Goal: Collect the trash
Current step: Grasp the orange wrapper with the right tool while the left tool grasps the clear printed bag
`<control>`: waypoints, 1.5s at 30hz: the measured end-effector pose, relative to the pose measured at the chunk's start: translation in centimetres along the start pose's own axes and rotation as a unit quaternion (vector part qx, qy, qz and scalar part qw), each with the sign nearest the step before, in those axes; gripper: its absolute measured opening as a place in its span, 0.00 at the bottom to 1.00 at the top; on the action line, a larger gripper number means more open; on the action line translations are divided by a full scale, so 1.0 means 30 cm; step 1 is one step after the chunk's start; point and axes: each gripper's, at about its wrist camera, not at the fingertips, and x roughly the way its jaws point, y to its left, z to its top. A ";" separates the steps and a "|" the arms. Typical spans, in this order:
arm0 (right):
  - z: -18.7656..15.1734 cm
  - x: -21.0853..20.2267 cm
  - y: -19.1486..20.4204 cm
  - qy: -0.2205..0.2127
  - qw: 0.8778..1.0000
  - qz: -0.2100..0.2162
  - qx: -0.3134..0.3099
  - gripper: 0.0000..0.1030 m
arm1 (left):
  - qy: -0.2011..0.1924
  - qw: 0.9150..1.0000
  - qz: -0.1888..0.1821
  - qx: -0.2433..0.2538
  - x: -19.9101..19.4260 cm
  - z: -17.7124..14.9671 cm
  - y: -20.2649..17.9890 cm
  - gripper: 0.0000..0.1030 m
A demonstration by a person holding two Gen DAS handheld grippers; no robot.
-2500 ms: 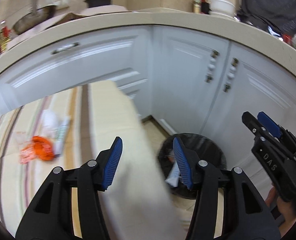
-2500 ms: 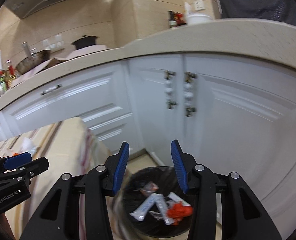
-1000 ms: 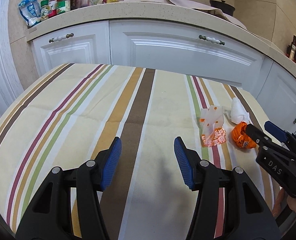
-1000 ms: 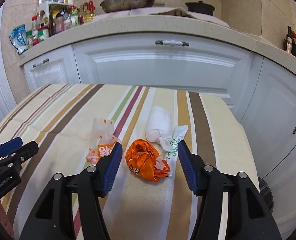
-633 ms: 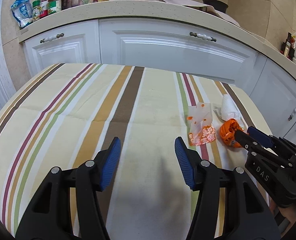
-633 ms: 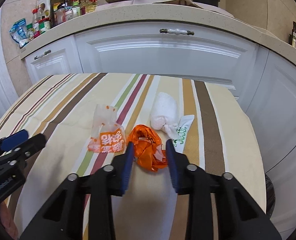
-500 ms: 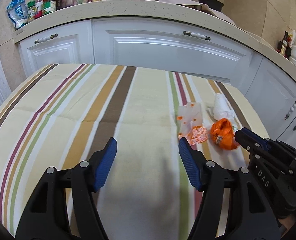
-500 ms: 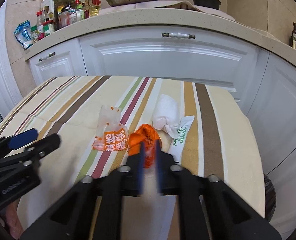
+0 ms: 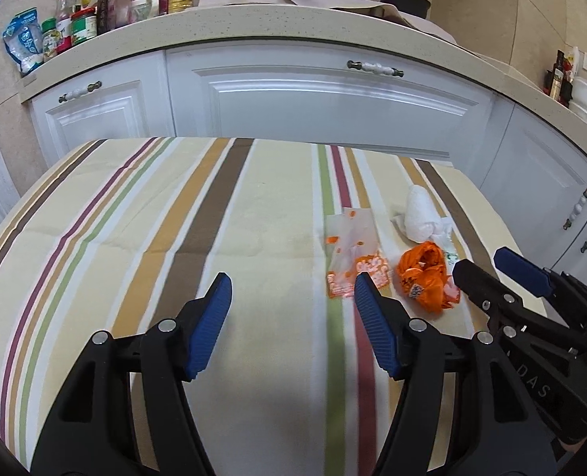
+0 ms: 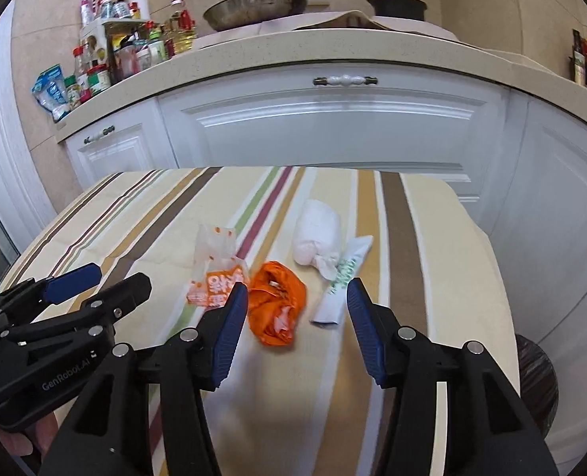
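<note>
My right gripper [image 10: 297, 309] hangs with its fingers spread either side of the crumpled orange wrapper [image 10: 277, 303] on the striped counter [image 10: 404, 238], and my left gripper [image 9: 291, 301] is spread too, holding nothing. The wrapper looks light, soft and crinkly, so I judge a pinch across its bunched middle best. Beyond lie the clear orange-printed packet [image 10: 216, 267], green-lettered sleeve [image 10: 343, 277] and white wad [image 10: 317, 236].

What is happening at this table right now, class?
A person holds a claw in each hand over a striped tablecloth. The right claw is open around a crumpled orange wrapper. The left claw hangs open, empty. A clear orange-printed bag, a white wad and a green-printed sachet lie uncollected.
</note>
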 end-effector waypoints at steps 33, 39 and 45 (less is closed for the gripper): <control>0.001 -0.043 -0.152 -0.013 0.998 -0.056 0.013 0.31 | 0.007 1.000 -0.027 0.005 0.088 0.058 -0.108 0.61; -0.003 -0.042 -0.242 -0.019 0.997 -0.061 0.038 0.31 | 0.011 1.000 -0.016 0.017 0.137 0.082 -0.166 0.61; -0.012 -0.032 -0.279 -0.019 0.997 -0.052 0.048 0.31 | 0.016 1.000 -0.007 0.011 0.179 0.097 -0.179 0.38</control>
